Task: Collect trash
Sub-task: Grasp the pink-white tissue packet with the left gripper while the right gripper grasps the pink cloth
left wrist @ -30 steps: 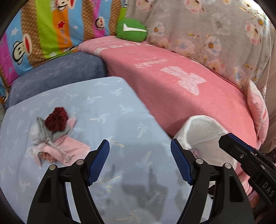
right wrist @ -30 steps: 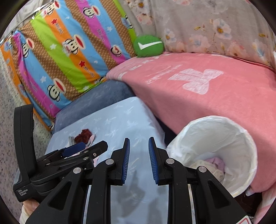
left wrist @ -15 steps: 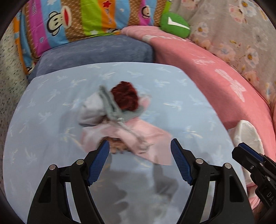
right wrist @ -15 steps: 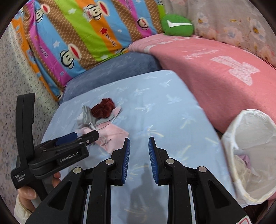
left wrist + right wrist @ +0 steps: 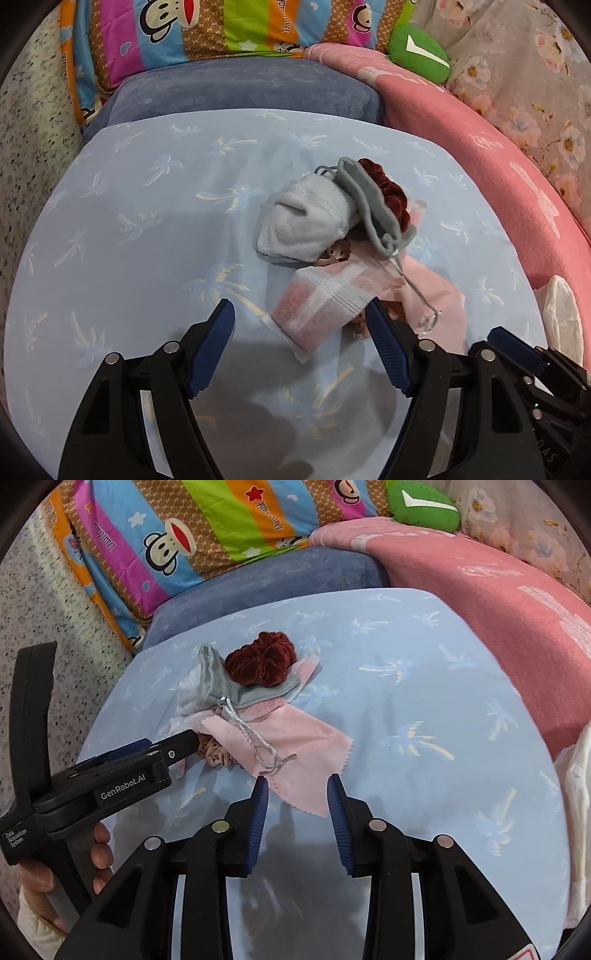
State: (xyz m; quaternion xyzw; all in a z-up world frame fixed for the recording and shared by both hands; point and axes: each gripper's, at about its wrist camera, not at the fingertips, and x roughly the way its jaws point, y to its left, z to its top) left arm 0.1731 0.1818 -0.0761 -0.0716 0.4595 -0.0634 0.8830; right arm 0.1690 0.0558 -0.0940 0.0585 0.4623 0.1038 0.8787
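A small pile of trash lies on the light blue table (image 5: 129, 229): a white sock (image 5: 306, 221), a grey pouch (image 5: 365, 199) with a silver cord (image 5: 258, 742), a dark red scrunchie (image 5: 262, 661), a pink-and-white striped sock (image 5: 321, 306), a pink cloth (image 5: 291, 746) and a brown scrunchie (image 5: 214, 753). My left gripper (image 5: 301, 347) is open, its jaws either side of the striped sock's near end. My right gripper (image 5: 297, 812) is open around the pink cloth's near corner. The left gripper also shows in the right wrist view (image 5: 110, 775).
A white-lined trash bin (image 5: 563, 314) stands at the table's right edge, also in the right wrist view (image 5: 576, 782). A pink-covered sofa (image 5: 498, 155), a blue cushion (image 5: 243, 88), a striped monkey pillow (image 5: 207, 531) and a green cushion (image 5: 417, 55) lie behind.
Both grippers have moved from the bin toward the pile. The right gripper has opened from nearly shut. The left stayed open and now straddles the striped sock.
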